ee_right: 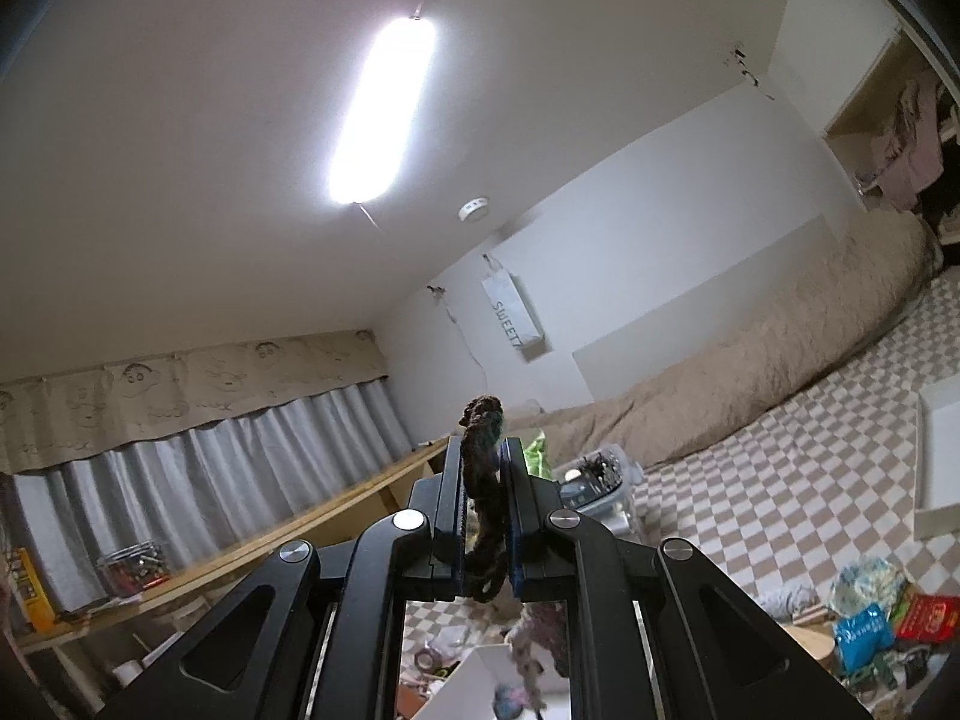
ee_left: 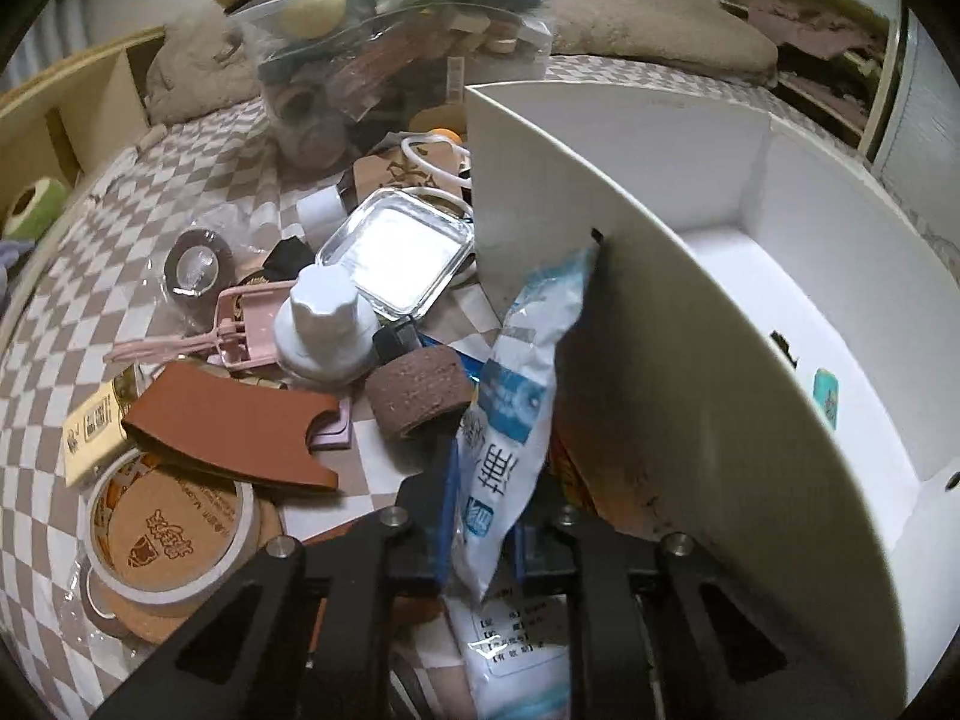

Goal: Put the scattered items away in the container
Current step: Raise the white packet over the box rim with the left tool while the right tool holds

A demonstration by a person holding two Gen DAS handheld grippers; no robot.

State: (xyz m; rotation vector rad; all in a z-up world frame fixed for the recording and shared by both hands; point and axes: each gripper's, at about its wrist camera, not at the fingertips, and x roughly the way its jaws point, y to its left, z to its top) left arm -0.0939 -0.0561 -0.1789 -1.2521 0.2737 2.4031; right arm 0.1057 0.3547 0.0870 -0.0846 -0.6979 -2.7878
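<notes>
Left wrist view: the left hand-held gripper (ee_left: 480, 531) points steeply down, its pads pressed on a blue-and-white packet (ee_left: 519, 396) standing just outside the wall of the white container (ee_left: 678, 324).
Container: open top, inner divider, nearly empty (one small teal item on its floor).
Scattered items: a white bottle (ee_left: 324, 324), a clear glass dish (ee_left: 399, 252), a brown ring (ee_left: 420, 399), a pink clip (ee_left: 240, 330), a tan leather piece (ee_left: 234, 429) and a tape roll (ee_left: 171, 525), all on the checkered cloth (ee_left: 78, 300).
Right wrist view: the right hand-held gripper (ee_right: 483, 474) points about level, clamped on a dark braided cord (ee_right: 483, 468).
Background: ceiling light (ee_right: 381, 114), grey curtain (ee_right: 210, 462).
</notes>
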